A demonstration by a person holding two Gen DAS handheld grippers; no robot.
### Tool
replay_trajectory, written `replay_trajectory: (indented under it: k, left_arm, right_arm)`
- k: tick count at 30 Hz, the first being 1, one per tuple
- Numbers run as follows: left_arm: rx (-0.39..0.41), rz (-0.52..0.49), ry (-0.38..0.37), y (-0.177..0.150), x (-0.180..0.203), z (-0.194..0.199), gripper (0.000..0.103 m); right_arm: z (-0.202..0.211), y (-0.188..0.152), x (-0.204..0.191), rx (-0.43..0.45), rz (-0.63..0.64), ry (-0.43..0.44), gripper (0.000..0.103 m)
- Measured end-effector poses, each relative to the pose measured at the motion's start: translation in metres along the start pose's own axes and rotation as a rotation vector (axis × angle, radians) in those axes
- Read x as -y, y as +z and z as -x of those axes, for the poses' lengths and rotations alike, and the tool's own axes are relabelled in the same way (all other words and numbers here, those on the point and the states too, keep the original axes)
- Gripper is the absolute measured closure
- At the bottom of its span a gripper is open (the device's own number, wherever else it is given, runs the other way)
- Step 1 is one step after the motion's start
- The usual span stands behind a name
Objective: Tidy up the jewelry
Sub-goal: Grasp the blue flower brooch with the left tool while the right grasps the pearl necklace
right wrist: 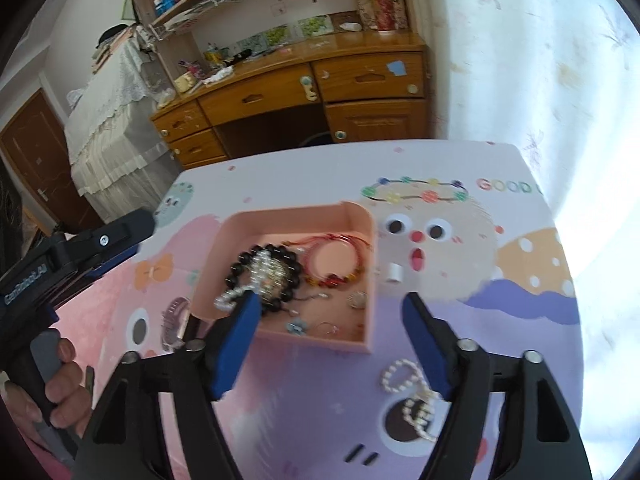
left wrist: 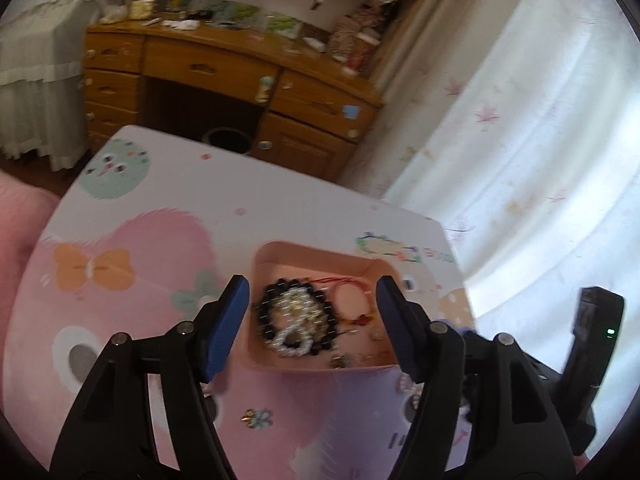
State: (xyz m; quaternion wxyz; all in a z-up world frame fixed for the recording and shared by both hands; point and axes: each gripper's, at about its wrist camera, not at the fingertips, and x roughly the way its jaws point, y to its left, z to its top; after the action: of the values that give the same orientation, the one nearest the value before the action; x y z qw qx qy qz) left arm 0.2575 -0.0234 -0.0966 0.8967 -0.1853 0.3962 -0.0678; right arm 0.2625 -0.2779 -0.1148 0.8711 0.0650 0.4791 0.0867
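1. A pink tray (right wrist: 362, 216) sits on the cartoon surface (right wrist: 460, 312).
2. Inside it lie a black bead bracelet (right wrist: 295, 266), a white pearl bracelet (right wrist: 228, 300), a red string bracelet (right wrist: 338, 244) and some small bits.
3. Another pearl bracelet (right wrist: 400, 376) lies on the surface near the tray.
4. The surface says "GOOD" (right wrist: 505, 186).
5. The left hand-held gripper (left wrist: 312, 320) is spread wide and holds nothing.
6. The right hand-held gripper (right wrist: 332, 344) is also spread wide and holds nothing.

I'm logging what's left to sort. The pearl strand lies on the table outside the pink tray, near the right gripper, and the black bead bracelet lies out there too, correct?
Not quite. The black bead bracelet lies inside the pink tray, as the right wrist view shows. The pearl strand does lie on the table outside the tray, near the right gripper.
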Motion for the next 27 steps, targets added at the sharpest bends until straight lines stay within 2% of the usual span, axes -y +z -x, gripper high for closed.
replay_trajectory:
  k: [2,7,12,17,20,27]
  left_arm:
    - [-0.023,0.017,0.037,-0.008,-0.009,-0.001,0.04]
    - [-0.122,0.064,0.126,-0.036,-0.036,-0.004,0.039]
    - [-0.256,0.081,0.165,-0.071,-0.049,-0.011,0.038]
    - [-0.344,0.051,0.149,-0.099,-0.043,-0.016,0.038]
    - [-0.361,0.025,0.153,-0.113,-0.033,-0.017,0.038]
    - [-0.327,0.054,0.157,-0.126,-0.022,-0.026,0.038]
  right_arm:
    - [0.001,-0.007,0.012,-0.012,0.0,-0.033,0.018]
    - [0.0,-0.029,0.032,-0.055,0.06,-0.132,0.016]
    - [-0.007,-0.057,0.037,-0.093,0.207,-0.223,0.016]
    - [-0.008,-0.09,0.036,-0.052,0.322,-0.242,0.016]
    - [-0.011,-0.106,0.035,-0.048,0.37,-0.23,0.016]
    - [-0.02,-0.127,0.038,-0.04,0.403,-0.218,0.017]
